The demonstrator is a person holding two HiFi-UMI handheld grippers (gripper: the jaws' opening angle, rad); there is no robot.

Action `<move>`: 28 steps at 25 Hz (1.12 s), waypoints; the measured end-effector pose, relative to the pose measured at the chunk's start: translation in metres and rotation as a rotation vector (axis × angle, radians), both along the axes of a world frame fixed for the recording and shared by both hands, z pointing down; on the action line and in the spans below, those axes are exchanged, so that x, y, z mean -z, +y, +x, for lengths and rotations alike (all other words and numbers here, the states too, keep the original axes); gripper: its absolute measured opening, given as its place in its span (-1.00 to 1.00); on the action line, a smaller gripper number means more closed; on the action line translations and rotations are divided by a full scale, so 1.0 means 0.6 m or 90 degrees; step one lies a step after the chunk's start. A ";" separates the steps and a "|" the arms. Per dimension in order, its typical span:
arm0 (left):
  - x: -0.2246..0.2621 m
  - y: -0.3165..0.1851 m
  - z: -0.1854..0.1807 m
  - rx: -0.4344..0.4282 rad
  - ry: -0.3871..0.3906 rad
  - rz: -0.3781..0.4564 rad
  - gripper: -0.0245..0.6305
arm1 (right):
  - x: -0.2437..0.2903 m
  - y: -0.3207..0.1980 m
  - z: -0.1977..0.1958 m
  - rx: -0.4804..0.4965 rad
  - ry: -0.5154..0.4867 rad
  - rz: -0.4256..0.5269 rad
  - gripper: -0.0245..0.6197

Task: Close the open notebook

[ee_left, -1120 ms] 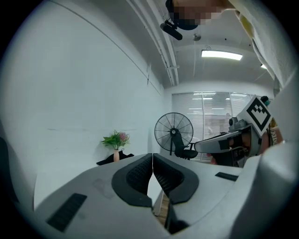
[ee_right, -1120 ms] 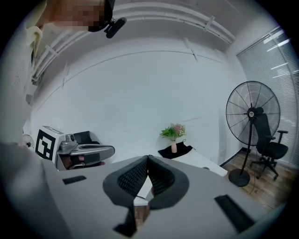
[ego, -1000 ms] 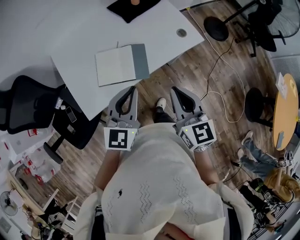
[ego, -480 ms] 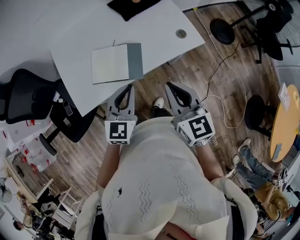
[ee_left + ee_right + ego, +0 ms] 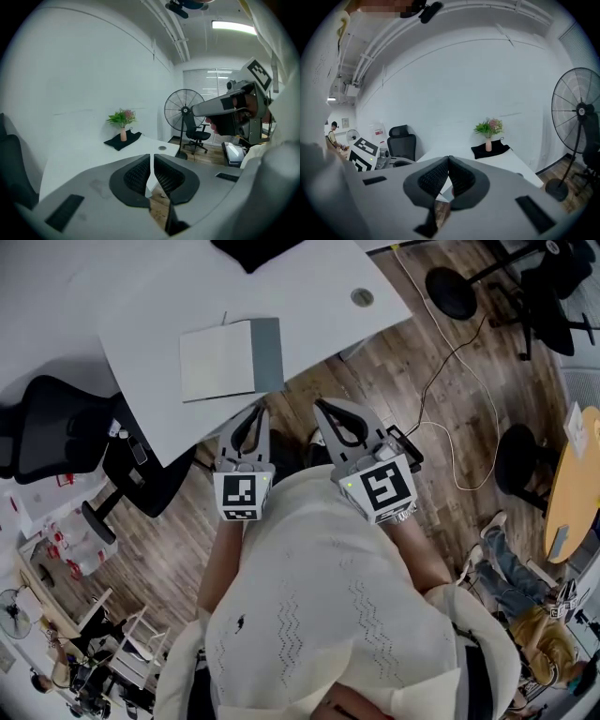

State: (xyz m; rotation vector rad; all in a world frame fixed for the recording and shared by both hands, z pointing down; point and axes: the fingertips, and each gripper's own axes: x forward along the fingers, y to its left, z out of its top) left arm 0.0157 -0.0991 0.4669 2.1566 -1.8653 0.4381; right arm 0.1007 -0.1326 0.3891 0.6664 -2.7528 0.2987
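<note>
We see a white worktop [image 5: 319, 315] standing on a wood-plank floor [image 5: 412, 399], with a round grommet [image 5: 362, 297] set near its corner. A black office chair [image 5: 56, 442] sits at the worktop's left side. A thin cable [image 5: 450, 357] trails across the floor, and a black stool [image 5: 520, 456] stands near a round wooden table [image 5: 574, 474]. From lower down we make out plain white walls [image 5: 84, 70], a pedestal fan [image 5: 183, 111], a window with blinds [image 5: 211, 79] and a lit ceiling strip [image 5: 233, 26]. A vase of greenery [image 5: 123, 126] stands on a black cloth [image 5: 121, 140] at the worktop's far end.
</note>
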 end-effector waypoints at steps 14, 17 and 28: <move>-0.085 -0.044 -0.011 -0.057 -0.018 -0.073 -0.62 | -0.017 -0.024 -0.034 -0.014 0.027 -0.010 -0.92; -0.108 -0.052 -0.013 -0.081 -0.023 -0.093 -0.62 | -0.018 -0.031 -0.042 -0.025 0.027 -0.005 -0.92; -0.202 -0.065 -0.024 -0.137 -0.062 -0.170 -0.48 | -0.023 -0.049 -0.044 -0.098 0.048 -0.012 -0.92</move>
